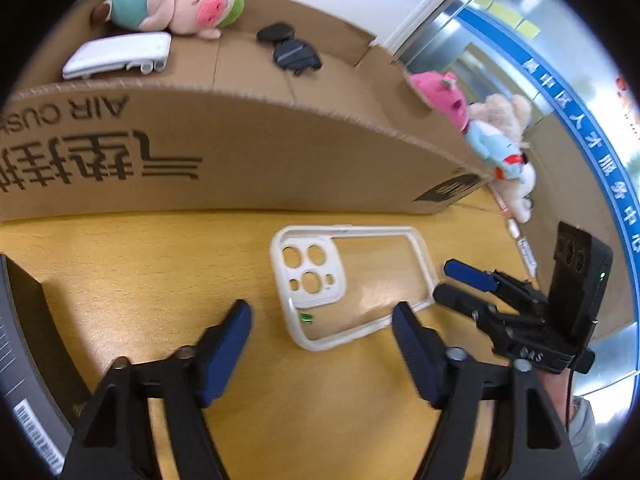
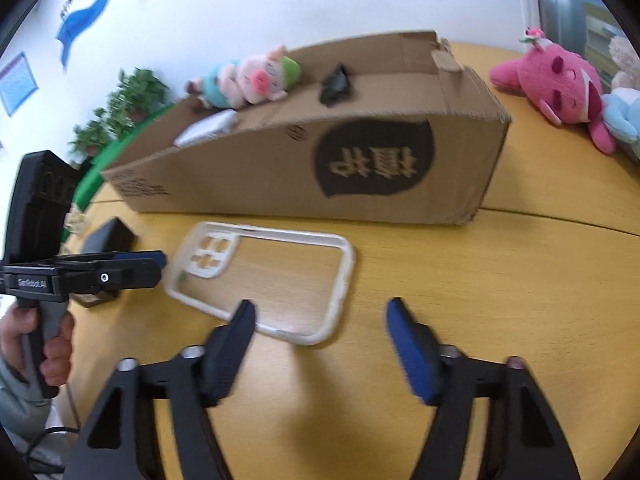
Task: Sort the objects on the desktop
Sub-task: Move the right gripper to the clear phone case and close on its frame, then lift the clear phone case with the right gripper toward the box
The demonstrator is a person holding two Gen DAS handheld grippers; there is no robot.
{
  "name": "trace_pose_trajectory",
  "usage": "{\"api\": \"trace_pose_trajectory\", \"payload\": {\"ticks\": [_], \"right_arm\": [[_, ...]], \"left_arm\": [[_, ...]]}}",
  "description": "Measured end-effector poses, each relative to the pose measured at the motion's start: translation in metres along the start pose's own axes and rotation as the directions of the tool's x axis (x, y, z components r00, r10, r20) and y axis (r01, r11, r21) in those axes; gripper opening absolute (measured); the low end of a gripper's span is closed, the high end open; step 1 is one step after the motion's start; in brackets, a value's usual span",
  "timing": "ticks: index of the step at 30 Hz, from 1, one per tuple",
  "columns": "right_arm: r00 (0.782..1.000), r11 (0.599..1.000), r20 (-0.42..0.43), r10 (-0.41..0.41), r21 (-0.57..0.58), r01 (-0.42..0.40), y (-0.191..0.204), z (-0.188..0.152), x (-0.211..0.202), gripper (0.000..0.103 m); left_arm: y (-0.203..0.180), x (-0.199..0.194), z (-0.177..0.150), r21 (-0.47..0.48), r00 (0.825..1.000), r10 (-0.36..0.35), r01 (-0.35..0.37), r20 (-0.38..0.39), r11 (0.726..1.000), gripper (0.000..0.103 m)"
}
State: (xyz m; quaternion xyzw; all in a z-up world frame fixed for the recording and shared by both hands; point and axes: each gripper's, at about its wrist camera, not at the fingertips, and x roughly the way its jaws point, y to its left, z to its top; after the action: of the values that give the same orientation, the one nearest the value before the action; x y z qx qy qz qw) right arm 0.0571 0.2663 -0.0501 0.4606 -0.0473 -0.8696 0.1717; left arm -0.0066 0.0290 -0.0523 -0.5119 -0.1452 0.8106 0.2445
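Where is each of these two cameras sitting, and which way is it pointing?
Left wrist view: sits on the left tool, looking forward and down at the phone case on the yellow table; its own two fingers show, plus the right tool.
Right wrist view: sits on the right tool, aimed at the same case from the other side; the left tool and the hand holding it show.
Shared: case, table, cardboard box, pig plush.

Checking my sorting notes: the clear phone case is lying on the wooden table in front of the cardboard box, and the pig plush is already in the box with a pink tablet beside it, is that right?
Nearly. The tablet-like device beside the pig plush in the cardboard box is white, not pink, as the left wrist view shows. The clear phone case does lie on the wooden table in front of the box.
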Motion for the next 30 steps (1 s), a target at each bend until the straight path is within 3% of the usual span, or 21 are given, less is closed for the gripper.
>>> {"api": "trace_pose_trajectory", "payload": {"ticks": [2, 4, 6, 8, 11, 15, 19, 26, 30], "right_arm": [[0.999, 0.999, -0.001, -0.039, -0.015, 0.039, -0.001, 0.001, 0.005, 0.038], [0.998, 0.998, -0.001, -0.057, -0.027, 0.057, -0.001, 0.001, 0.007, 0.033], [0.998, 0.998, 0.005, -0.062, -0.029, 0.062, 0.000, 0.000, 0.009, 0.018], [0.998, 0.997, 0.012, -0.068, -0.031, 0.068, 0.002, -0.003, 0.010, 0.012], [0.997, 0.996, 0.020, -0.080, -0.042, 0.081, 0.007, -0.007, 0.007, 0.011], [0.999, 1.000, 0.024, -0.029, -0.004, 0.030, 0.003, -0.009, 0.000, 0.010], [0.996, 1.000, 0.092, -0.019, 0.003, 0.019, 0.009, -0.007, -0.024, 0.010], [0.959, 0.999, 0.284, 0.000, -0.043, 0.013, 0.032, 0.035, -0.091, 0.010], [0.939, 0.995, 0.343, 0.007, -0.092, 0.026, 0.046, 0.073, -0.107, 0.010]], "left_arm": [[-0.004, 0.002, 0.000, 0.036, 0.999, 0.036, -0.036, 0.005, 0.999, 0.053], [-0.005, 0.003, -0.001, 0.046, 0.997, 0.075, -0.075, 0.014, 0.996, 0.040], [-0.004, 0.004, -0.002, 0.052, 0.996, 0.091, -0.091, 0.009, 0.994, 0.018], [-0.005, 0.004, -0.004, 0.067, 0.994, 0.112, -0.113, 0.012, 0.991, 0.011], [-0.005, 0.003, -0.004, 0.080, 0.991, 0.134, -0.135, 0.018, 0.988, 0.010], [-0.008, -0.008, -0.005, 0.086, 0.990, 0.134, -0.138, 0.048, 0.987, 0.010], [-0.027, -0.037, 0.002, 0.120, 0.983, 0.131, -0.147, 0.129, 0.982, 0.010], [-0.049, -0.090, 0.033, 0.156, 0.960, 0.095, -0.140, 0.264, 0.978, 0.010], [-0.052, -0.114, 0.059, 0.166, 0.940, 0.101, -0.163, 0.326, 0.973, 0.010]]}}
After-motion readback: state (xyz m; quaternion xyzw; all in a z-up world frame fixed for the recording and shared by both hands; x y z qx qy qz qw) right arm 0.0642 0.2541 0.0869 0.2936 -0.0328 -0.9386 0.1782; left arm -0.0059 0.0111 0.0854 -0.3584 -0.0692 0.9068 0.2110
